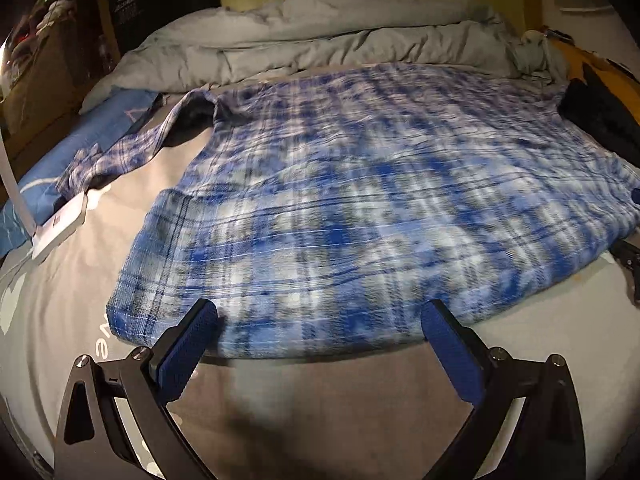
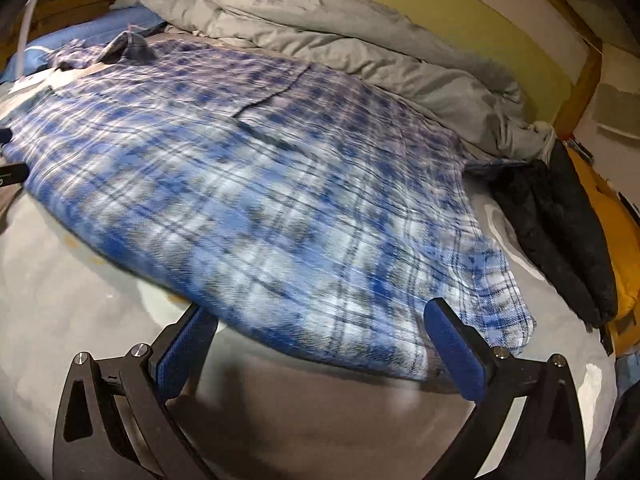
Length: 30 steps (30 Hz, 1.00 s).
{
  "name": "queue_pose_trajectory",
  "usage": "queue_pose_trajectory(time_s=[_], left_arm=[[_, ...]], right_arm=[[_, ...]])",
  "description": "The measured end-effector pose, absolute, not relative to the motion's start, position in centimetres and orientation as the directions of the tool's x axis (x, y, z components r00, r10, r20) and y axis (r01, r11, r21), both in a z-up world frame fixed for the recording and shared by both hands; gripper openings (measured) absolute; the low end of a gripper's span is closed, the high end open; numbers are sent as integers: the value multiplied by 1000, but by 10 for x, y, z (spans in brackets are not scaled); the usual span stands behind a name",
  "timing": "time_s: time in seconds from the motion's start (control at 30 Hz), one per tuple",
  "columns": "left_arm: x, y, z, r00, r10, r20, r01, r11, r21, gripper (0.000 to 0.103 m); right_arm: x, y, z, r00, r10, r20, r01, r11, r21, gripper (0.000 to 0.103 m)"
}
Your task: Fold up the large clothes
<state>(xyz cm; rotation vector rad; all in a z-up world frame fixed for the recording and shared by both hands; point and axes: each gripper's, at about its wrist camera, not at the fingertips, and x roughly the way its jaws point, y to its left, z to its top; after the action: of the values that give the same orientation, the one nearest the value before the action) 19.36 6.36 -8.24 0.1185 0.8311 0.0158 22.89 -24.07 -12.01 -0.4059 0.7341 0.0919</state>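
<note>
A blue and white plaid shirt [image 1: 360, 208] lies spread flat on the grey bed sheet [image 1: 60, 280]; one sleeve [image 1: 120, 152] trails off to the far left. My left gripper [image 1: 320, 320] is open, its blue pads [image 1: 188, 344] wide apart, at the shirt's near hem close to its left corner. In the right wrist view the same shirt [image 2: 260, 200] fills the middle. My right gripper [image 2: 320, 324] is open, at the near hem by the right corner. The left fingertip is under the hem's edge. Neither gripper holds cloth. Both views are motion-blurred.
A rumpled grey duvet [image 1: 320, 36] lies along the far side against a yellow-green wall. A dark garment [image 2: 560, 224] and a yellow item [image 2: 612, 240] lie at the right. A white device with a cable [image 1: 60, 224] and a blue pillow [image 1: 100, 120] lie left.
</note>
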Motion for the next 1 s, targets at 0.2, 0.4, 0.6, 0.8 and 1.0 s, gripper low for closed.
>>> queue_pose_trajectory(time_s=[0.2, 0.4, 0.6, 0.8, 1.0], left_arm=[[204, 86, -83, 668, 141, -731, -65, 989, 132, 103], [199, 109, -75, 666, 119, -736, -76, 993, 92, 90], [174, 81, -59, 660, -118, -742, 163, 986, -11, 90], [175, 49, -73, 610, -39, -791, 220, 968, 122, 90], [191, 59, -82, 622, 80, -779, 128, 971, 201, 91]], right_arm=[[241, -258, -119, 752, -146, -642, -138, 919, -371, 102], [246, -283, -114, 739, -156, -656, -90, 941, -325, 102], [242, -288, -104, 730, -67, -681, -126, 965, -231, 97], [246, -284, -107, 731, -98, -675, -118, 957, -266, 96], [249, -291, -104, 732, -99, -674, -100, 963, -251, 96]])
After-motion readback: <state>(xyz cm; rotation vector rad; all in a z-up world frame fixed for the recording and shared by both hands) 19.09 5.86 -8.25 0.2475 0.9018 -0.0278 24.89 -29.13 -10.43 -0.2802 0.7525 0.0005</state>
